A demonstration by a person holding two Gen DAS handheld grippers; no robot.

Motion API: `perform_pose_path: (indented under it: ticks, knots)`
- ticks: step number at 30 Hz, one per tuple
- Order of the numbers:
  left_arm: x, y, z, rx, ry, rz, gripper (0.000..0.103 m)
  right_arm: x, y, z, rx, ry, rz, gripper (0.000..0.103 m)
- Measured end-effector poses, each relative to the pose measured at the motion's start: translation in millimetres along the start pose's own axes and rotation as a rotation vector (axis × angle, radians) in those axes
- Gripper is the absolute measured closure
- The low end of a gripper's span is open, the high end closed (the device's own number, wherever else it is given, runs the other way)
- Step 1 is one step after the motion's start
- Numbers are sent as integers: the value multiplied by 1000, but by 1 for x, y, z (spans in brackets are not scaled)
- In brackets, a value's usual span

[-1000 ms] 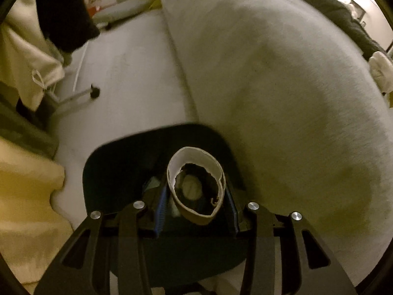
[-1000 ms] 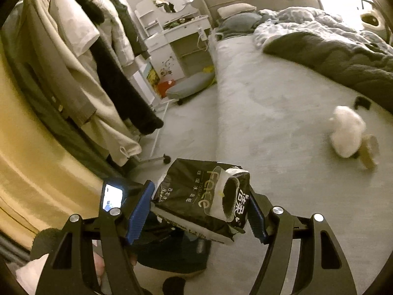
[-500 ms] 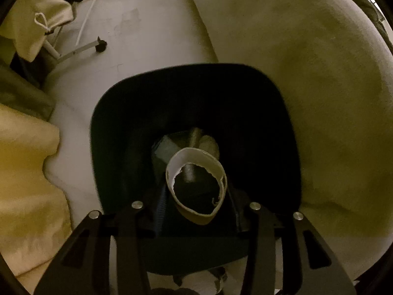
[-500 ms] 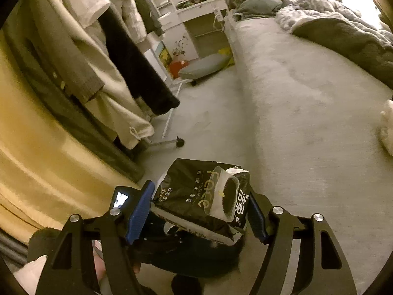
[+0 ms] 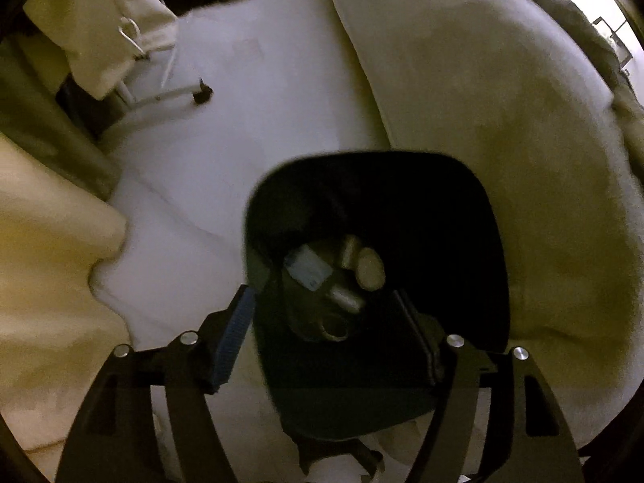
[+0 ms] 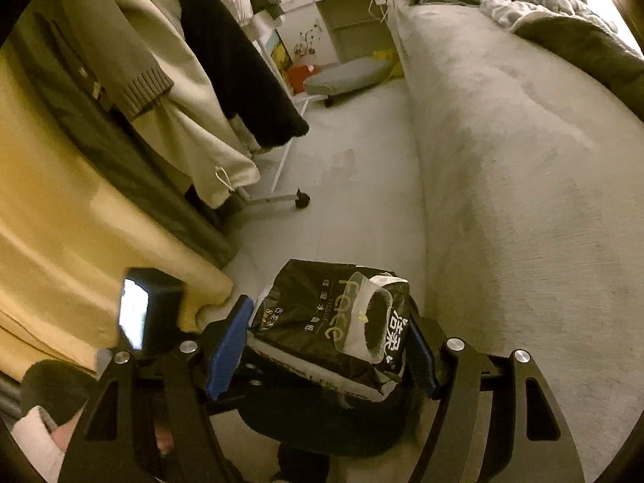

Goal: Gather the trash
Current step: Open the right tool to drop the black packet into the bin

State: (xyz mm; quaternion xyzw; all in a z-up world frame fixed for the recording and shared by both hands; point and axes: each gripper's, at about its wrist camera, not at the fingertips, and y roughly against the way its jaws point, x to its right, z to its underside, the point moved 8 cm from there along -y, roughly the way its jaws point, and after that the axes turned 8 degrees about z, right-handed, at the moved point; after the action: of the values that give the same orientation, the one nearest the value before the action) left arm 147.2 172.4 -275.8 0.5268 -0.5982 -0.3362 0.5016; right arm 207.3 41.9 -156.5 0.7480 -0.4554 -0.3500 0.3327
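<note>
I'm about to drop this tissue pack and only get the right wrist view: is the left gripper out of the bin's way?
Observer: No. The left gripper hangs over the mouth of the bin. Its jaws have just been opening, and nothing is between them.
Operator: Is the bin full? The pack hides its inside from me.
Observer: No. A wrapper and a few small pieces lie at the bottom.
Operator: Where does it stand?
Observer: On the floor, close beside the bed.
</note>
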Motion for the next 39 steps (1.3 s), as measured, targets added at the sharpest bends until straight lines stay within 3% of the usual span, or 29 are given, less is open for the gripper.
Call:
perform_pose_path:
  ticks: [15, 26, 39]
  knots:
    - [-22, 96, -41, 289, -8, 9, 47, -15, -65, 28, -131, 69, 45, 32]
    - [-5, 145, -67, 452, -43, 33, 58, -23, -106, 56, -228, 149, 73, 32]
    - [15, 199, -89, 606, -62, 123, 60, -25, -146, 91, -350, 205, 107, 31]
